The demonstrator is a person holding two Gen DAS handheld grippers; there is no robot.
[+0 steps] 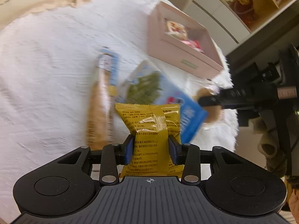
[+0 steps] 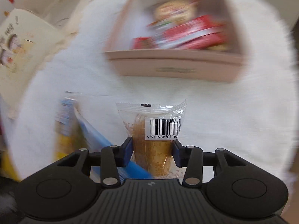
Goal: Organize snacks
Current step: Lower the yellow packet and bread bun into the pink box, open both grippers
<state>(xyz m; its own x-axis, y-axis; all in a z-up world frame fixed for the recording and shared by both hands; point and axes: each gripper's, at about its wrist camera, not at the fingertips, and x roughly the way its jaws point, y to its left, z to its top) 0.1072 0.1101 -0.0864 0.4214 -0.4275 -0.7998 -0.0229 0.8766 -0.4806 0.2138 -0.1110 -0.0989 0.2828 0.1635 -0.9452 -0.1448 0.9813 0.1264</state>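
Left wrist view has my left gripper (image 1: 151,150) pinching a yellow snack packet (image 1: 149,128) mid-body so it hangs steady, right gripper (image 2: 152,152) clamped on a clear-wrapped cake (image 2: 153,136), both aimed at the pink box (image 2: 173,69).

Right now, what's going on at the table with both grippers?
Both are loaded. The left gripper is shut on a yellow snack packet, and the right gripper is shut on a clear-wrapped pastry. Ahead sits the pink box on the white cloth, already holding red snack packs. A blue seaweed bag and a long packet lie loose on the cloth.
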